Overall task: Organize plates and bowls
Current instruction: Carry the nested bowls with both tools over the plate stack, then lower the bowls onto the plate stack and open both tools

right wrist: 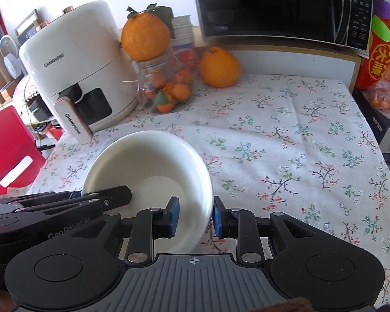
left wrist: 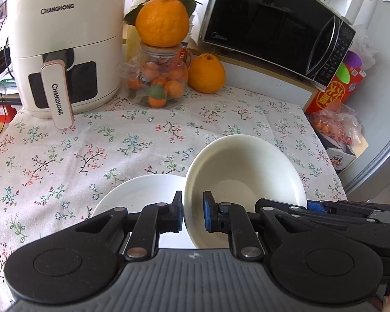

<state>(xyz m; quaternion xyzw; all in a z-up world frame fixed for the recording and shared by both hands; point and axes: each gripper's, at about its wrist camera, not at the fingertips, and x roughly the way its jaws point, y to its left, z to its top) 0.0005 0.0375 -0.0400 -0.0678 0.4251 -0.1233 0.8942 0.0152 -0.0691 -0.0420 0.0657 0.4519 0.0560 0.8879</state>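
A white bowl [left wrist: 244, 171] is held between both grippers above the floral tablecloth. My left gripper [left wrist: 193, 214] straddles the bowl's left rim, one pad inside and one outside, with a small gap at the inner pad. My right gripper [right wrist: 195, 217] straddles the bowl's [right wrist: 148, 166] right rim in the same way. A white plate [left wrist: 140, 195] lies on the cloth just left of the bowl, partly hidden by the left gripper. In the right wrist view the left gripper's arm crosses the bowl's near left rim, and the plate is hidden.
A white air fryer [left wrist: 62, 44] stands at the back left. A glass jar of small oranges [left wrist: 160, 80] with a large orange on top, and another orange [left wrist: 206, 72], stand at the back. A black microwave [left wrist: 275, 20] sits back right. Boxes and bags [left wrist: 335, 119] line the right edge.
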